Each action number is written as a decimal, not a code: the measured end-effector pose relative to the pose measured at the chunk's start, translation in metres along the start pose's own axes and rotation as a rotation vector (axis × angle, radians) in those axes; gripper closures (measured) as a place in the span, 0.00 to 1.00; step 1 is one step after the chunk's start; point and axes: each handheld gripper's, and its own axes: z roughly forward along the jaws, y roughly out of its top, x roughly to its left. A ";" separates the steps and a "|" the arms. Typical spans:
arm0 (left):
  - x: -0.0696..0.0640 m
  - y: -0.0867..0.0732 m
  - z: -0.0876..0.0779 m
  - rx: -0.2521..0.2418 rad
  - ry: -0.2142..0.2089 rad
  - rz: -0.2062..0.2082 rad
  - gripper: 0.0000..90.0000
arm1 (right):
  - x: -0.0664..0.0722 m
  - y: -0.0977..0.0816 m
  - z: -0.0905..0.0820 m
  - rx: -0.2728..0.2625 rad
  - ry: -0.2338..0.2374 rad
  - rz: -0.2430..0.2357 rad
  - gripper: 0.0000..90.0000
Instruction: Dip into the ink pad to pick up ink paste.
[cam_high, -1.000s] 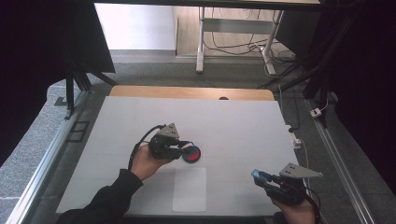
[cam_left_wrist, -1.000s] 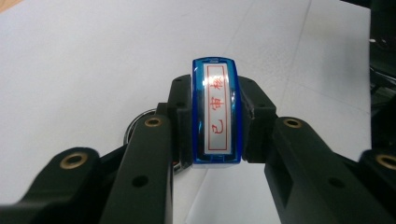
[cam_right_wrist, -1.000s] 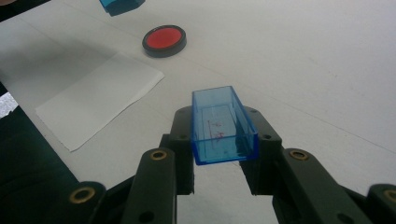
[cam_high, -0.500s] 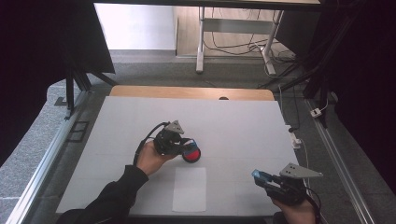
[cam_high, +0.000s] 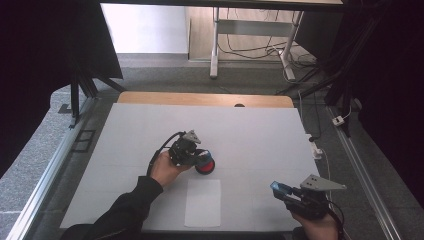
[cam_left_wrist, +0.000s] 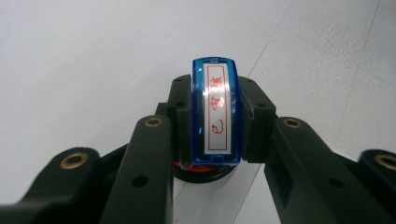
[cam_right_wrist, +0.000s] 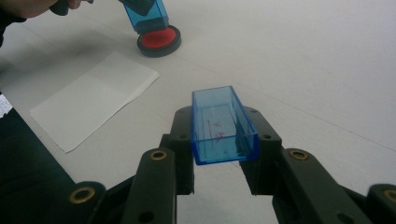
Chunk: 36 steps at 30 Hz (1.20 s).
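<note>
A: Why did the table (cam_high: 260, 130) carry a paper slip (cam_high: 202, 202) near the front edge?

B: Probably to receive the print. Beyond it lay the red ink pad (cam_high: 206, 165).

A: And the grippers?

B: The left gripper (cam_high: 192, 154), tilted downward, pinched the blue stamp (cam_left_wrist: 215, 109) over the pad; the right gripper (cam_high: 281, 190), low at near right, pinched its blue cap (cam_right_wrist: 223, 125).

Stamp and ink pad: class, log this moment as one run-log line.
left gripper: shut on stamp, over ink pad | right gripper: shut on stamp cap | paper sheet: unstamped
</note>
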 end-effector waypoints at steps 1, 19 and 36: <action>0.000 0.000 0.001 0.003 0.000 -0.001 0.77 | 0.000 0.000 0.000 0.001 0.000 0.000 0.76; 0.004 0.000 0.009 0.031 0.015 -0.030 0.78 | 0.000 0.000 0.000 0.003 0.000 -0.002 0.76; -0.018 0.005 0.013 0.084 0.129 0.095 0.78 | 0.001 0.000 0.001 0.008 -0.002 -0.008 0.76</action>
